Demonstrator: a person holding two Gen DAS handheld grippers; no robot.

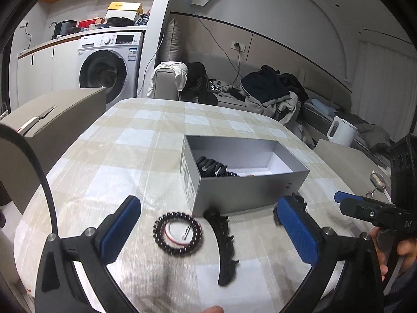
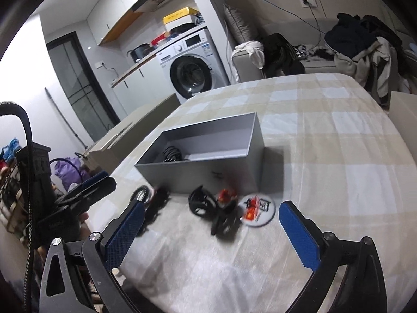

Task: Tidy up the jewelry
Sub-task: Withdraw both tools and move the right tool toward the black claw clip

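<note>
On the desk [image 1: 125, 140], the left tool [image 1: 206, 230] hangs open over a bead bracelet [image 1: 177, 233] ringing a badge: light, slippery, best pinched across its strand. Rightward lies a stiff hair claw [image 1: 224, 245], before the grey box [image 1: 247, 190]. The right tool [image 2: 211, 232] gapes empty.

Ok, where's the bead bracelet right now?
In the left wrist view the bracelet lies on the tablecloth between the open left claw fingers, ringed around a white badge, just left of the black hair clip, before the grey box.
</note>
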